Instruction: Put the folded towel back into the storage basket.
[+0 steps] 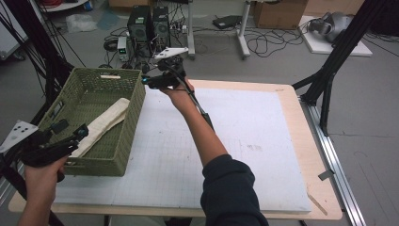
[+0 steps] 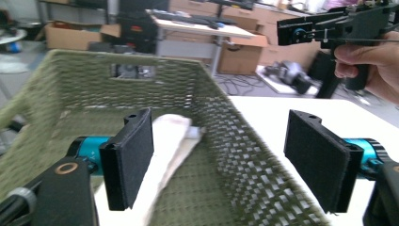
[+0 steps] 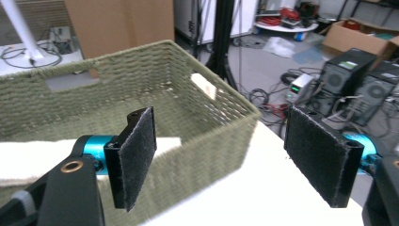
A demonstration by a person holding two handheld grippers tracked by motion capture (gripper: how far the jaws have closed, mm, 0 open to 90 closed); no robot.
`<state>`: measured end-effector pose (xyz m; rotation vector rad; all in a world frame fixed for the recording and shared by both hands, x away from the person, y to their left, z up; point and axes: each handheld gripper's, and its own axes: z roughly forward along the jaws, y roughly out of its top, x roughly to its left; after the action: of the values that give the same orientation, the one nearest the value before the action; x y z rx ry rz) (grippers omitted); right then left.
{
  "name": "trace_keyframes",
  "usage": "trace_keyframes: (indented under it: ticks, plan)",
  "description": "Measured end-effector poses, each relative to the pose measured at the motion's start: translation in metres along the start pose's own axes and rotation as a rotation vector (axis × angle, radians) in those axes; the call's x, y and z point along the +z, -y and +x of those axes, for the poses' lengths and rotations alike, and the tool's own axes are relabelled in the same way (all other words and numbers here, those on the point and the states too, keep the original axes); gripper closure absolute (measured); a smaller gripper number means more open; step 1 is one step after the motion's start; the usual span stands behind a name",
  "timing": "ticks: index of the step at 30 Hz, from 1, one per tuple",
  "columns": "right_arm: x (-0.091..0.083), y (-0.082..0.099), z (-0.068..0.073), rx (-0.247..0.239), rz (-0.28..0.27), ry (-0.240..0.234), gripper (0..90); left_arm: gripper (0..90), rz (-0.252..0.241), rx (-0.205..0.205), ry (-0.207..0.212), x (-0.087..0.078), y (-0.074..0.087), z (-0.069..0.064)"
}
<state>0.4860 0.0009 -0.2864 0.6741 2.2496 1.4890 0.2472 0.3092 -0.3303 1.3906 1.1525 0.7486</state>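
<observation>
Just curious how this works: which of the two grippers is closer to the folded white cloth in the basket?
Left. The left gripper hovers open right by the cloth's near end; the right gripper, open, hangs beyond the basket's far corner.

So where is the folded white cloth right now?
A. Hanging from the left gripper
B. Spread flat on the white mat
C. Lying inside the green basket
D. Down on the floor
C: the folded white cloth lies on the bottom of the green basket, with the left gripper and the right gripper both open and holding nothing.
</observation>
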Motion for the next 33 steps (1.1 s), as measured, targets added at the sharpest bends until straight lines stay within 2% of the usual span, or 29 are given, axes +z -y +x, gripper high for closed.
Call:
trace_keyframes:
  ticks: [5, 10, 16, 24, 33]
  plan:
    - [-0.034, 0.013, -0.014, 0.005, -0.003, 0.028, 24.6, 25.0, 0.011, 0.014, 0.085, 0.014, -0.006, -0.017]
    - [-0.067, 0.028, -0.022, 0.004, -0.005, 0.053, 22.2, 25.2, 0.023, 0.027, 0.162, 0.03, -0.009, -0.035]
    - [-0.107, 0.048, -0.031, 0.034, -0.036, 0.083, 20.5, 25.4, 0.035, 0.026, 0.227, 0.047, -0.012, -0.052]
    - [-0.162, 0.079, -0.04, 0.056, -0.04, 0.151, 19.3, 25.8, 0.044, 0.042, 0.318, 0.07, -0.015, -0.08]
    - [-0.207, 0.112, -0.046, 0.104, -0.042, 0.217, 17.7, 25.7, 0.068, 0.075, 0.431, 0.098, -0.01, -0.109]
